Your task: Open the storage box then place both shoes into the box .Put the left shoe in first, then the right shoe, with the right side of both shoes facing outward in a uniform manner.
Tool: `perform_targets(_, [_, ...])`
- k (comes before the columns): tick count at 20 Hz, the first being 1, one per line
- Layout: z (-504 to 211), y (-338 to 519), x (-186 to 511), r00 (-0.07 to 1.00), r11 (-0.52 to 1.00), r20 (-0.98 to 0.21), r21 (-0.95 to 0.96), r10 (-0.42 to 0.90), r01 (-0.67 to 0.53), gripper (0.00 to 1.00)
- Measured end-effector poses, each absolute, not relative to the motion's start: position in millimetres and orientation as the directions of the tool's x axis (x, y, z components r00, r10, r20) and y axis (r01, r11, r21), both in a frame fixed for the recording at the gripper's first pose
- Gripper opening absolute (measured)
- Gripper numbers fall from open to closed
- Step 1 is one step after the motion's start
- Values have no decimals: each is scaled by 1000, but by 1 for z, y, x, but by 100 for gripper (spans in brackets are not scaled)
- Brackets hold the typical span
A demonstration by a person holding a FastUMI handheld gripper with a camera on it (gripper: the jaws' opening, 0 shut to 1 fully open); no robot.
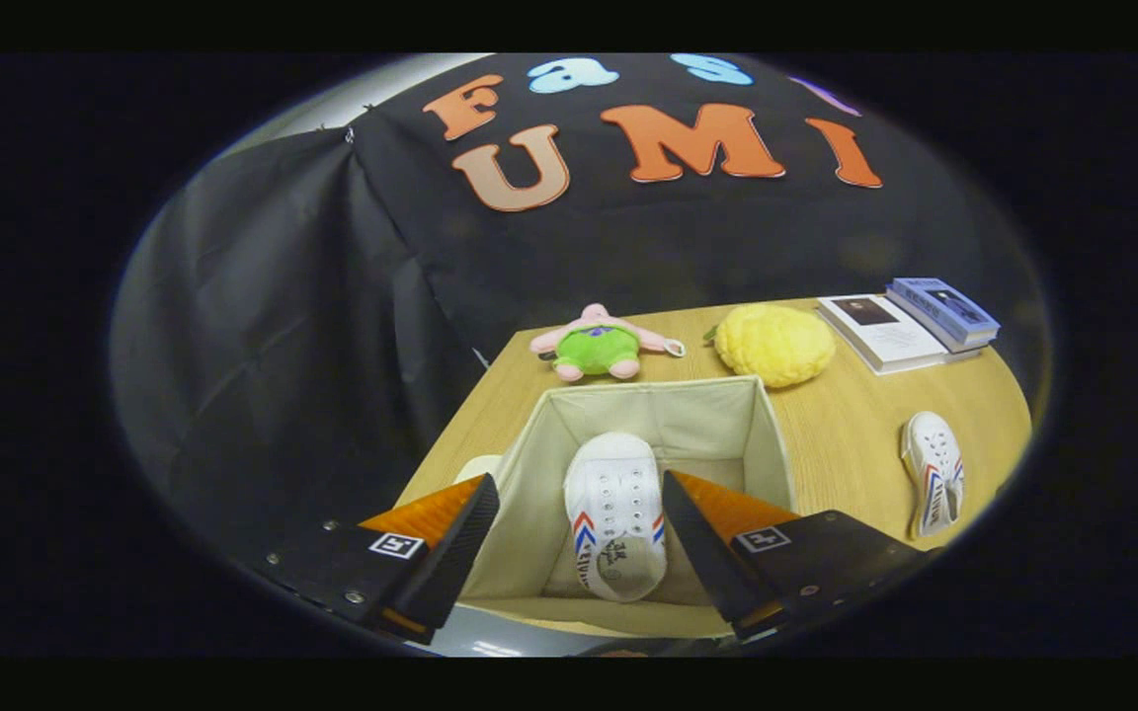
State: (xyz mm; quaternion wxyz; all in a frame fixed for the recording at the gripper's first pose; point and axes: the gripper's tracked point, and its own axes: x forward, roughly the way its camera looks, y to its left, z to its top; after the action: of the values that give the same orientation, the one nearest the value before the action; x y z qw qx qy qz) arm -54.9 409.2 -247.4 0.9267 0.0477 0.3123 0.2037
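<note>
So one white shoe (615, 513) sits inside the open box (717, 415), tool (581, 489) spread wide above it, other shoe (933, 471) on the bench (846, 425).

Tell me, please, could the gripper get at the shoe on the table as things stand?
Probably yes: the gripper is open over the box, and the shoe lies alone on bare table beside it.

Even overhead light brightens the tabletop (846, 434), and the white shoe (616, 513) in the fabric storage box (529, 464) nearly washes out. Fisheye curving bends the tabletop edges, with soft blur and darkening toward the rim; shadows are faint.
</note>
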Motion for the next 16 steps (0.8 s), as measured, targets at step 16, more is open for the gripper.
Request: perform_targets(16, [-205,240,-13,856,978,-476,135,203,-157,98])
